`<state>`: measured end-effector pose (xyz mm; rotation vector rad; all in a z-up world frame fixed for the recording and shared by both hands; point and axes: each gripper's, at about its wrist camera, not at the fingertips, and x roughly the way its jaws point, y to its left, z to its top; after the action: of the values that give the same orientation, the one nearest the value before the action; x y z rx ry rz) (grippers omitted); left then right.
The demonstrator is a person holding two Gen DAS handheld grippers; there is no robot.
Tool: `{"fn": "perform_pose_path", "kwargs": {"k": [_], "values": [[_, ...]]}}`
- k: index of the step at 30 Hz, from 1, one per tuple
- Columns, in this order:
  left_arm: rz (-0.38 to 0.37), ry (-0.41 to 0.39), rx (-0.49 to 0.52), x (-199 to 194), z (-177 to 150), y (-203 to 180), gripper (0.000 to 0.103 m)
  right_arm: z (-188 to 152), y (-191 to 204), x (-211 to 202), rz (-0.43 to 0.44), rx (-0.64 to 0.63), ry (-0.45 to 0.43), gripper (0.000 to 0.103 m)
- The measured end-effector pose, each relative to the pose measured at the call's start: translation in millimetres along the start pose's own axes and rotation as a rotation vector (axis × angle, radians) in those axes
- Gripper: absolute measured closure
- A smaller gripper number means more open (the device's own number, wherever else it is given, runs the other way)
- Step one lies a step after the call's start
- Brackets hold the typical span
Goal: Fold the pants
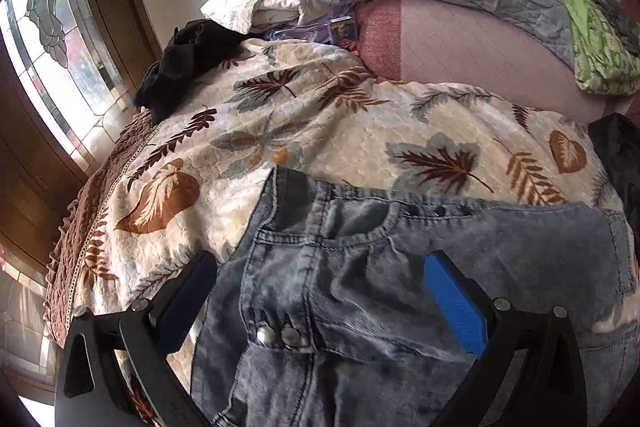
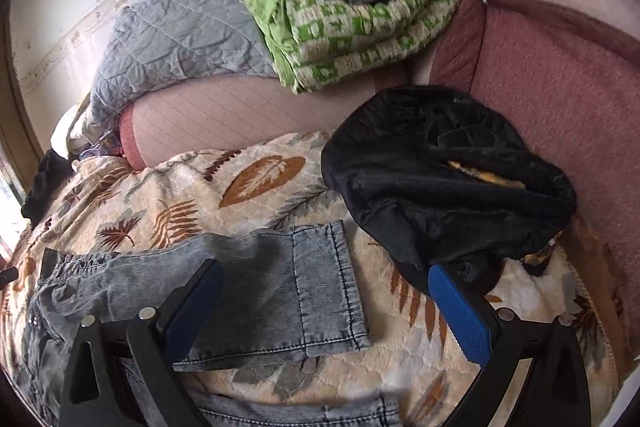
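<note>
Grey washed-denim pants (image 1: 360, 287) — spread on leaf-print bedspread (image 1: 224, 147), waistband with metal buttons under left gripper (image 1: 328, 291), hemmed leg end (image 2: 320, 287) folded across toward right gripper (image 2: 326, 301). Both grippers wide apart, blue pads (image 1: 456, 303) bare, gripping nothing. Black garment (image 2: 440, 179) heaped just beside the leg hem. Farther back — grey quilt (image 2: 180, 43), green-and-white blanket (image 2: 352, 27), pink headboard cushion (image 2: 560, 87), stained-glass window (image 1: 52, 39) at left.
</note>
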<state>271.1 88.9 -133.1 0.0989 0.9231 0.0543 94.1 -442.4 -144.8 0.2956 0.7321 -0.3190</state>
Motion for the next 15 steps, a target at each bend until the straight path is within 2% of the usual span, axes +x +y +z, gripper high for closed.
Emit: {"fn": "perform_pose_path", "kwargs": {"k": [3,6,9,12,15], "values": [[0.020,0.066,-0.039,38,27,25,0.000,16,-21,44,0.116,0.075,0.128,0.000],[0.012,0.130,-0.081,69,40,42,0.000,24,-28,83,0.139,0.132,0.184,0.001],[-0.017,0.186,-0.100,96,43,53,0.000,29,-25,116,0.103,0.128,0.215,0.004],[0.006,0.226,-0.110,113,44,61,0.000,29,-25,147,0.096,0.140,0.278,0.015],[0.033,0.237,-0.096,125,49,70,0.000,29,-24,167,0.080,0.131,0.311,0.016]]}}
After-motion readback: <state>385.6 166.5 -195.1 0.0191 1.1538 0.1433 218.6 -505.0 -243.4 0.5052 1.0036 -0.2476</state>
